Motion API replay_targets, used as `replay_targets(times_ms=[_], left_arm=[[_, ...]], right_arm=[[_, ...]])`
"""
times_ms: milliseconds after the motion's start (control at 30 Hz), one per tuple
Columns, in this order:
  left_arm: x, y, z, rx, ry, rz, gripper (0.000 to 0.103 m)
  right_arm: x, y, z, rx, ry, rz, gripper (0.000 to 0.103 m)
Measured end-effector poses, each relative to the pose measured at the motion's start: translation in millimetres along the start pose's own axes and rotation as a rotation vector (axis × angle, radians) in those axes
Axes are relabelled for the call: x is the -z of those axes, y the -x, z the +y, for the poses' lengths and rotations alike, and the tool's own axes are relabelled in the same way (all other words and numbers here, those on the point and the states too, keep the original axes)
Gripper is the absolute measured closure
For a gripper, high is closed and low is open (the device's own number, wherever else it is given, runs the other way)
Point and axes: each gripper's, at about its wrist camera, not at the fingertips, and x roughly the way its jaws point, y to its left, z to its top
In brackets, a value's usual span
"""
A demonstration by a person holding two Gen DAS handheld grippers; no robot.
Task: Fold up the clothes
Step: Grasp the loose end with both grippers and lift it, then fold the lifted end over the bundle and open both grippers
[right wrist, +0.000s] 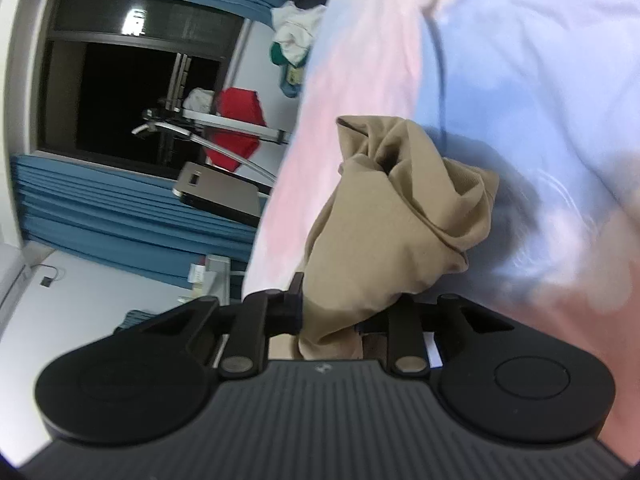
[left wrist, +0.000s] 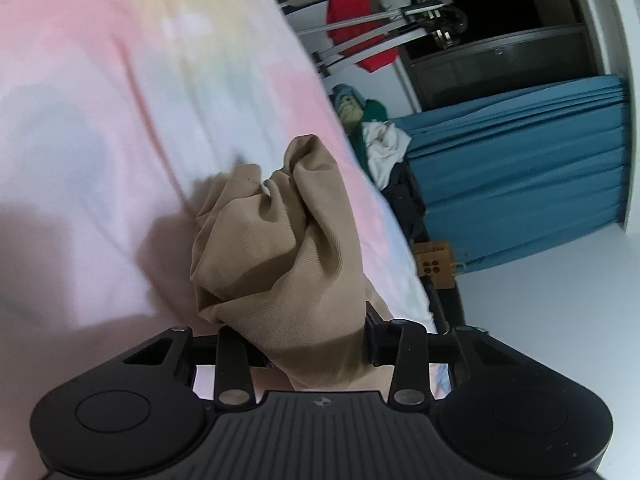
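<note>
Cloth (left wrist: 280,248), tan and soft, is the thing to fold here. It looks light and floppy, so it will sag and bunch up wherever nothing holds it. It does not look slippery or easy to break. I think the best places to hold it are two corners or one straight edge, pulled apart so it hangs flat.

In the left view, the left claw (left wrist: 312,340) is clenched on a bunch of the tan cloth. The cloth puffs up from the claw toward 12 o'clock, all crumpled, with deep folds. Behind it is a pink and pale blue sheet (left wrist: 100,120). At 2 o'clock hangs a blue curtain (left wrist: 520,168).

In the right view, the right claw (right wrist: 332,320) is also clenched on the tan cloth (right wrist: 384,220). The bunch leans toward 1 o'clock over the same sheet (right wrist: 540,100). Something red (right wrist: 236,120) hangs at 10 o'clock.
</note>
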Motion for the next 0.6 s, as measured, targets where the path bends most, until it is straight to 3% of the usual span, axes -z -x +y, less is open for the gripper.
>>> replay_targets(times_ms=[200,433,600], left_arm=[[15.1,-43.6,-71.3,0.078,-0.010,-0.019,0.064],[34.0,-185.3,-164.6,0.162,-0.060,0.079,0.064],[47.5,-286.5,-231.3,0.222,-0.095,0.148,0.064]], right_arm=[[-49.8,28.7,25.5,-0.056,0.012,-0.113,0.079],[-174.5,53.7,54.0,-0.025,0.072,-0.296,0.079],[-267.5,57.3,51.6,-0.036,0.162,-0.407,0.079]])
